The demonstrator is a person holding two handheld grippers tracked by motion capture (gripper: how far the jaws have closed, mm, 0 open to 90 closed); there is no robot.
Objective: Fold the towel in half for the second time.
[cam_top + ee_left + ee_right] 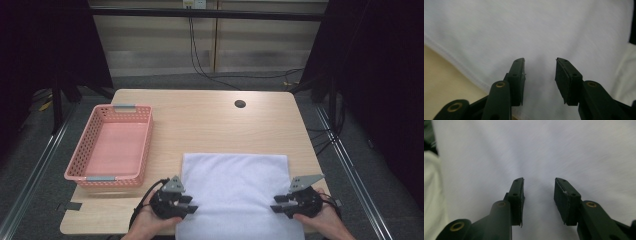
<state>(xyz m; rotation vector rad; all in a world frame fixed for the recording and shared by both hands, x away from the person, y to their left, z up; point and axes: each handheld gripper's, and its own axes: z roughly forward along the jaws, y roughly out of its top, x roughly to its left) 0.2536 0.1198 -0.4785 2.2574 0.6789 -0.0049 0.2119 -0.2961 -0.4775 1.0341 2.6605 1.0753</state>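
Two grippers, one per side: we hold the left gripper [189, 204] at the left edge of the white towel [235, 180] and the right gripper [278, 204] at its right edge, both pointing inward, prob. so each side can be lifted evenly for a fold. The towel lies flat on the table [210, 120], near edge at our side. In both gripper views the fingers [517, 75] stand apart w/ cloth beyond them, nothing pinched yet. The pink basket [97, 175] waits empty to the left, likely where the folded towel goes.
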